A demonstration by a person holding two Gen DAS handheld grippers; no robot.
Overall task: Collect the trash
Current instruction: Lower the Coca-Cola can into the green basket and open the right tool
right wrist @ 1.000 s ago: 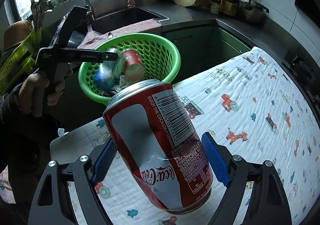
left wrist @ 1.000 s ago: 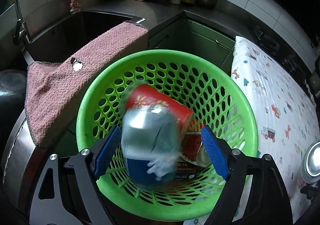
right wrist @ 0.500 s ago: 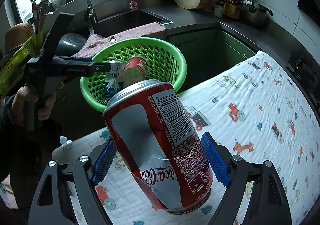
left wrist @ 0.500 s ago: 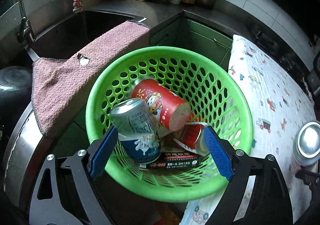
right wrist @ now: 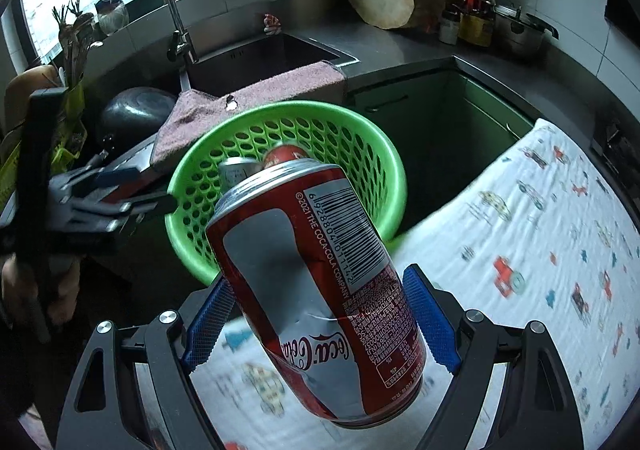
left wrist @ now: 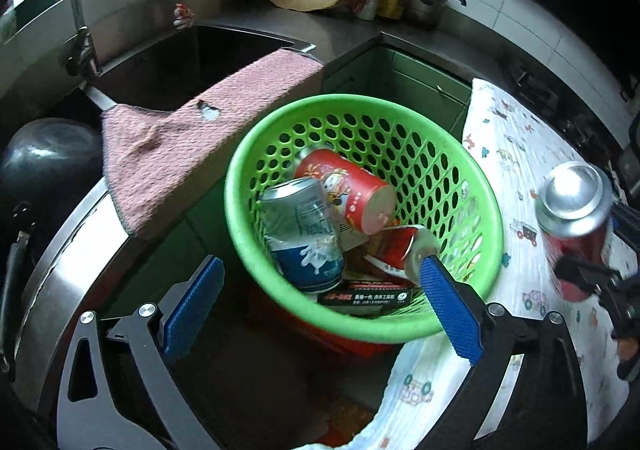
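The red can [right wrist: 320,290] in the right wrist view carries three readable markings. A vertical line beside the barcode reads "©2021 THE COCA-COLA COMPANY". The digits along the barcode read approximately "6 928804 011142"; the print is small, so single digits may be misread. The white script logo "Coca-Cola" stands near the can's lower end, upside down in this view.

The dark flat carton [left wrist: 366,296] at the bottom of the green basket [left wrist: 486,217], left wrist view, bears a row of white Chinese characters; they are too small to read. The remaining cans show pictures only.
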